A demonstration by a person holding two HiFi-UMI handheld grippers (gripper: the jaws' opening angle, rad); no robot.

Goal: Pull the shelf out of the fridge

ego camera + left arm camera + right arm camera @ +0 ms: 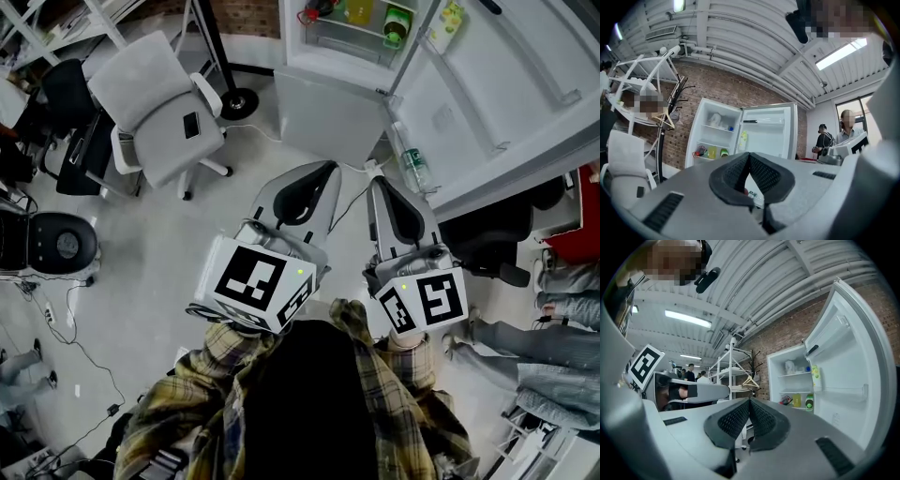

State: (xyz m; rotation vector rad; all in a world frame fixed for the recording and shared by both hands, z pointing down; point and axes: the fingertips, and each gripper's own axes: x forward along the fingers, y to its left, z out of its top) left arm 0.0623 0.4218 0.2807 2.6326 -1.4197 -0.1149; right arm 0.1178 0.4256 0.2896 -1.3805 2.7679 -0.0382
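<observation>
Both grippers are clenched and empty. The left gripper (pixel 749 158) has its 2 jaws pressed together with nothing between them, and so does the right gripper (pixel 750 403). In the head view they sit side by side at centre frame, pointing up toward the open fridge (pixel 328 103) at the top, well apart from it. The shelf (pixel 349 41) sits inside the fridge at the top edge of the frame, carrying a red item, a yellow bottle and a green bottle (pixel 397 26). The fridge door (pixel 506 84) stands open at upper right. A grey office chair (pixel 159 89) stands at upper left
</observation>
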